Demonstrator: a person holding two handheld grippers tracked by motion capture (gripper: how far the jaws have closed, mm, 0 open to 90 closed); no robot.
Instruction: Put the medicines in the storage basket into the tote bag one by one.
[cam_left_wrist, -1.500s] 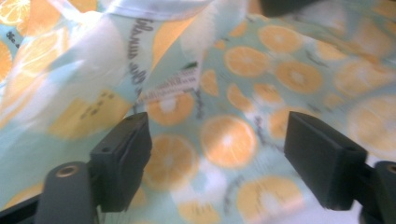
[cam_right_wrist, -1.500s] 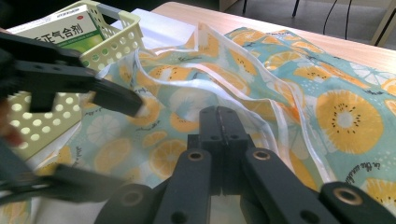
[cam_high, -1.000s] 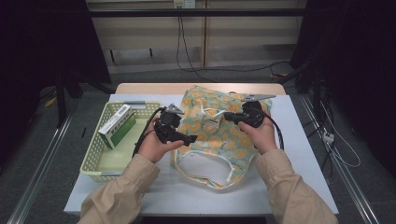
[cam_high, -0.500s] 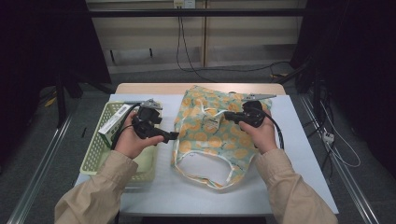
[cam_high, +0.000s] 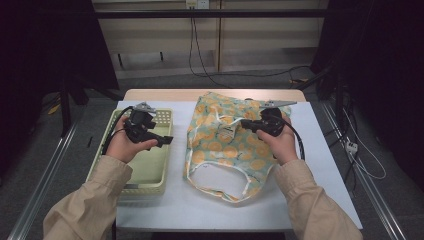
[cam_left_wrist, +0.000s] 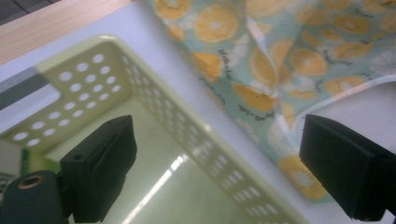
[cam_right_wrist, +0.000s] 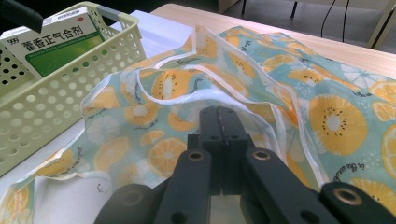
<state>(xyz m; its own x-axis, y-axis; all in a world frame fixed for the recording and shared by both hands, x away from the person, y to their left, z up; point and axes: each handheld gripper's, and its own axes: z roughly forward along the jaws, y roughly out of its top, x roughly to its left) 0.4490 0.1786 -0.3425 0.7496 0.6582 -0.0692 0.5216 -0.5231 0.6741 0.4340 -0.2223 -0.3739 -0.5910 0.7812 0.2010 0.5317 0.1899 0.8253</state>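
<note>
right gripper (cam_right_wrist: 219, 135): your jaws are pressed together on the fruit-print bag (cam_high: 225, 140), pinning its fabric.
left gripper (cam_high: 167, 140): jaws wide apart, nothing held; you've swung it off the bag, now over the basket (cam_left_wrist: 224, 154).
medicine box (cam_right_wrist: 51, 42): in the basket's far end, your likely next pick.

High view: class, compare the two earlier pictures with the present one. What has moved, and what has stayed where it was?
The left tongs have swung away from the orange-print fabric bag, leftward over the pale green perforated basket, jaws open and empty. The right tongs stay shut on a fold of the bag near its middle. Bag, basket and the green-and-white box have not moved.
</note>
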